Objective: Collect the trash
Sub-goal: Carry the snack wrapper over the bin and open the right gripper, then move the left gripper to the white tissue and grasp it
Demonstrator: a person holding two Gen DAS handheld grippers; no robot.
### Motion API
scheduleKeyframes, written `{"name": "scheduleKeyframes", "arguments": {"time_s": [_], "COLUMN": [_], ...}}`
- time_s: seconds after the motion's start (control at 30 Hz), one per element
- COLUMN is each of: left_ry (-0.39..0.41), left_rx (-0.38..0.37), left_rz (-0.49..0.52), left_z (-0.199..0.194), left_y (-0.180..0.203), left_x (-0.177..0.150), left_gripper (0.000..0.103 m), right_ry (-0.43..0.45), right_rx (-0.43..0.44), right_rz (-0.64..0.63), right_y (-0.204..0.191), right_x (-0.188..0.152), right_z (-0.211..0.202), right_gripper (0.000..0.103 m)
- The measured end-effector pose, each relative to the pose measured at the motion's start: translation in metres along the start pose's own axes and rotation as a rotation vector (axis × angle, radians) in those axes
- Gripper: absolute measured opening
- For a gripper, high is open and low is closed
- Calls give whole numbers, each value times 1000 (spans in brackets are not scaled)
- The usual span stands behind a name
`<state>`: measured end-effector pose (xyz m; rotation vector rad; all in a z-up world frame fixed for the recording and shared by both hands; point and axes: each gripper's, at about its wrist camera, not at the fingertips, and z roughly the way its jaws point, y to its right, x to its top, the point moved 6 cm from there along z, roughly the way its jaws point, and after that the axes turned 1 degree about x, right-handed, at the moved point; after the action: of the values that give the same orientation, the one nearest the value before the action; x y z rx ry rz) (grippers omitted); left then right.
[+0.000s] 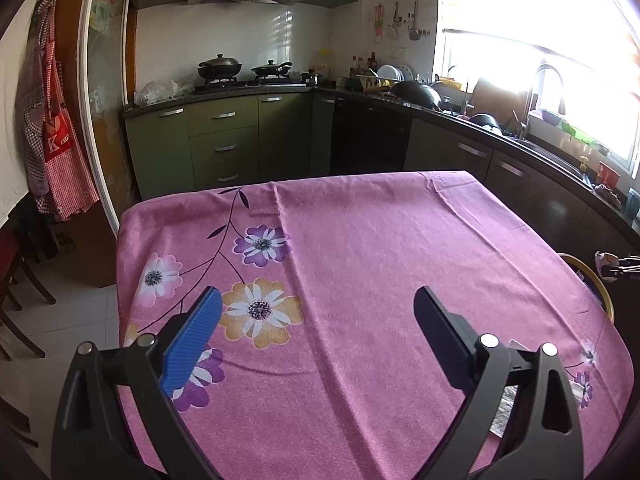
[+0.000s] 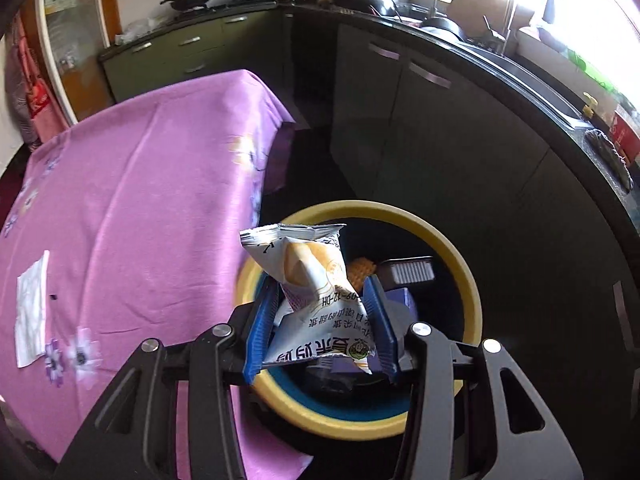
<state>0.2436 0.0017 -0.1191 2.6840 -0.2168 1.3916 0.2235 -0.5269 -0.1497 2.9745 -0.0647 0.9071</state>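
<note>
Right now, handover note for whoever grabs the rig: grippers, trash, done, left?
Right gripper: shut on a white snack wrapper, held above the open yellow-rimmed bin beside the table; not released yet.
Left gripper: open, empty, over the pink tablecloth.
Bin: already holds some trash, including a dark tray.
Left: drop the wrapper in, then collect the white paper piece lying flat on the cloth, and a crinkled foil-like scrap by the left gripper's right finger, partly hidden.
</note>
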Motion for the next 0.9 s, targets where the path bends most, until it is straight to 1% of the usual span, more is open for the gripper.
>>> {"name": "scheduleKeyframes", "arguments": {"time_s": [0.1, 0.17, 0.2, 0.23, 0.3, 0.37, 0.4, 0.43, 0.57, 0.63, 0.73, 0.8, 0.9], "left_ry": [-7, -13, -16, -17, -18, -19, -19, -20, -33, -49, -111, -152, -216], "left_rx": [-2, -3, -4, -5, -7, -10, -9, -11, -45, -99, -286, -376, -453], "left_rz": [6, 15, 19, 24, 36, 48, 52, 56, 80, 90, 116, 172, 298], "left_z": [2, 4, 4, 5, 5, 6, 6, 6, 7, 8, 5, 1, -2], "left_y": [1, 4, 5, 6, 9, 11, 12, 13, 23, 32, 67, 97, 141], "left_x": [-1, -2, -2, -3, -3, -4, -5, -4, -8, -10, -21, -32, -55], "left_gripper": [92, 92, 92, 92, 92, 92, 92, 92, 92, 92, 94, 95, 95], "right_ry": [-14, -26, -32, -38, -62, -35, -8, 25, 99, 132, 176, 189, 200], "right_rx": [-44, -69, -79, -90, -121, -122, -110, -96, -56, -34, 6, 26, 49], "right_rz": [23, 41, 45, 47, 52, 73, 81, 87, 92, 106, 142, 152, 151], "right_y": [17, 28, 31, 34, 42, 43, 39, 36, 20, 12, -1, -14, -28], "right_x": [7, 13, 16, 19, 23, 24, 22, 19, -7, -22, -44, -58, -72], "right_z": [24, 40, 47, 54, 63, 52, 41, 26, -17, -36, -59, -69, -83], "right_gripper": [45, 50, 59, 72, 74, 76, 80, 83, 83, 83, 84, 84, 84]}}
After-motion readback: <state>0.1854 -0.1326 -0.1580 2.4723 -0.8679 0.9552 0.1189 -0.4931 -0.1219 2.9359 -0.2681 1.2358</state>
